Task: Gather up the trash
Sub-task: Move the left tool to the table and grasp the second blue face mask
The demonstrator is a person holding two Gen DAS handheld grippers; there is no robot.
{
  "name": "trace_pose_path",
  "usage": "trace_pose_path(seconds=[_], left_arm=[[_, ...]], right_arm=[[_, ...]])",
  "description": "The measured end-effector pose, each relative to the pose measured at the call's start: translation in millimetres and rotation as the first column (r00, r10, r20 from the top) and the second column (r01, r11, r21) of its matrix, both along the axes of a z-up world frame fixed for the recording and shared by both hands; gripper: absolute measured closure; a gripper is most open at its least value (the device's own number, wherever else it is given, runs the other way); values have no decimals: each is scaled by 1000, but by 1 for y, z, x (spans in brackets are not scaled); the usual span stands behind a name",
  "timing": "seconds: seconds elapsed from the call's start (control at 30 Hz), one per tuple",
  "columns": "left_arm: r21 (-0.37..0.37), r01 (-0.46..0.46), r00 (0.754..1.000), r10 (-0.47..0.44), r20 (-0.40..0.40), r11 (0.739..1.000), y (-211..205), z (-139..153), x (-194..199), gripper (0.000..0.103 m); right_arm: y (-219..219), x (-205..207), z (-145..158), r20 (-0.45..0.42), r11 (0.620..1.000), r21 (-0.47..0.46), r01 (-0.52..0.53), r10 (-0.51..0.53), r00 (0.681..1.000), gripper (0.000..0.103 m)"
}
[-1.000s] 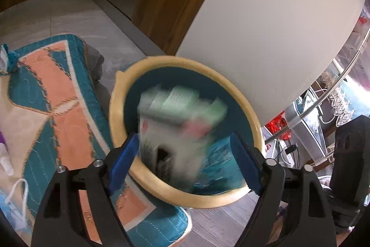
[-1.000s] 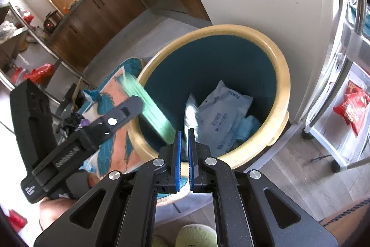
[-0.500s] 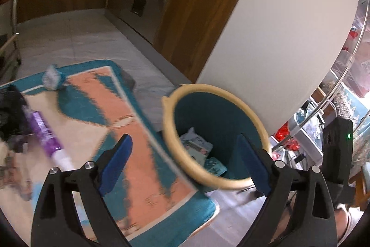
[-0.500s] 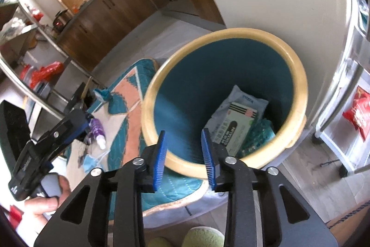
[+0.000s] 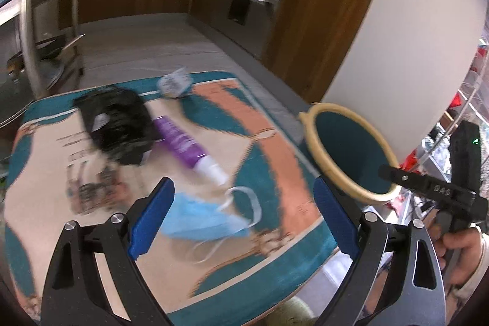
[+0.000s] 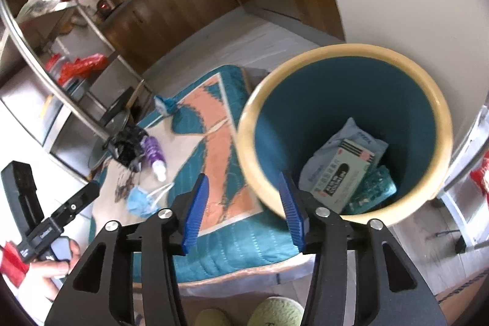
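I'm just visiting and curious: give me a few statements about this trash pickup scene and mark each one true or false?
1. The left gripper is open and holds nothing. True.
2. The bin is empty. False: a printed box and wrappers lie inside.
3. A blue face mask lies on the mat. True.
4. The purple bottle stands upright. False: it lies on its side.
5. The right gripper is clamped on a wrapper. False: it is open and empty.

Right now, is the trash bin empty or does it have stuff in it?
Not empty: the bin holds a printed box and plastic packets at the bottom.
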State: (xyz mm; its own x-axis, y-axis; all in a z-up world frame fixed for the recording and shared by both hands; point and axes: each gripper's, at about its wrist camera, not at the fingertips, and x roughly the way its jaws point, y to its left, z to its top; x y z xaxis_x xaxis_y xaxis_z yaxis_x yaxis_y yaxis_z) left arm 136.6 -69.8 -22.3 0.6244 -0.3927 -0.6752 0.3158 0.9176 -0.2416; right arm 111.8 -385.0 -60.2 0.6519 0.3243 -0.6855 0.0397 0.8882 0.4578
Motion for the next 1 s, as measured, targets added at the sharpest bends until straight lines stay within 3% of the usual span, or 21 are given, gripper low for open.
trace_pose_path(seconds=[0.17,0.37,0.47,0.57,0.67,0.73,1.0], left_arm=[[14,-48,998,49,-46,999,22,-17,1,9],[63,-18,990,27,-141,998,17,-46,11,9],[47,-13,984,22,-177,999,17,-56,18,15],[27,-12,970,18,-241,1000,20,-71,26,32],[-2,0,965,0,-262,1000,21,-76,26,58],[8,-4,966,6,-258,1000,23,-73,26,93],[-36,-54,971,44,-236,998,47,-46,11,97]], right_arm=[[16,2,1,0,999,-11,-45,46,999,50],[27,1,1,-5,997,-12,-70,70,998,50],[30,1,0,-11,997,-13,-78,78,997,50],[32,1,-1,-17,996,-16,-82,82,997,50],[33,2,-2,-21,996,-12,-83,83,996,50],[35,2,-3,-27,996,-6,-84,84,996,50],[59,14,5,-17,989,-23,-148,148,989,50]])
